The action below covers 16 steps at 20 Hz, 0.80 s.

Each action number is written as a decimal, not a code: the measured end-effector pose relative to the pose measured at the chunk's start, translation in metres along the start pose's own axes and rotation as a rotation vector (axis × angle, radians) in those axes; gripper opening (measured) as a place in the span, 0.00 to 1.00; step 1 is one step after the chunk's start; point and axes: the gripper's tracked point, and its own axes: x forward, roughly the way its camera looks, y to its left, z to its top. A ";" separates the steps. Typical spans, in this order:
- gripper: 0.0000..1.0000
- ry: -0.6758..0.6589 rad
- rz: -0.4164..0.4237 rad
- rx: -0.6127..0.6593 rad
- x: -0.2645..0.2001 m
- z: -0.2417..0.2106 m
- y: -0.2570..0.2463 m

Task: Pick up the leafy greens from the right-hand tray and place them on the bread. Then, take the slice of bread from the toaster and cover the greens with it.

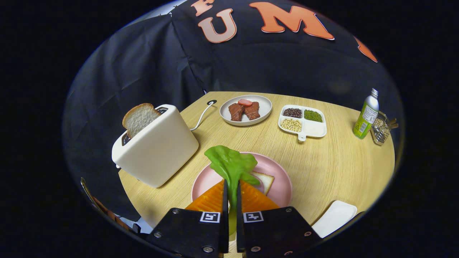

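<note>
gripper (232,191): fingers clamped on leafy greens (231,165) stem | greens held above pink plate (278,179), over bread (264,180) | toaster (155,145) left, slice (139,119) still in it | risk: limp leaf could cling on release, landing off the bread.

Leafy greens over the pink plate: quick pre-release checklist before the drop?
1. Grip: tool shut on the leafy greens, stem between the fingers. Ok.
2. Target: bread slice lies on the pink plate, just ahead of the fingers. Ok.
3. Alignment: the leaf hangs over the plate, partly hiding the bread; centred or not, cannot tell.
4. Height above the bread: cannot tell.
5. Next piece: toast stands up out of the toaster. Ok.
</note>
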 end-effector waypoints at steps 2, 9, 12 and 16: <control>0.09 0.010 0.001 -0.009 0.006 -0.003 0.001; 0.09 0.090 0.008 -0.015 0.032 -0.025 0.006; 0.09 0.095 0.020 -0.009 0.038 -0.027 0.007; 0.10 0.119 0.005 -0.020 0.043 -0.033 0.009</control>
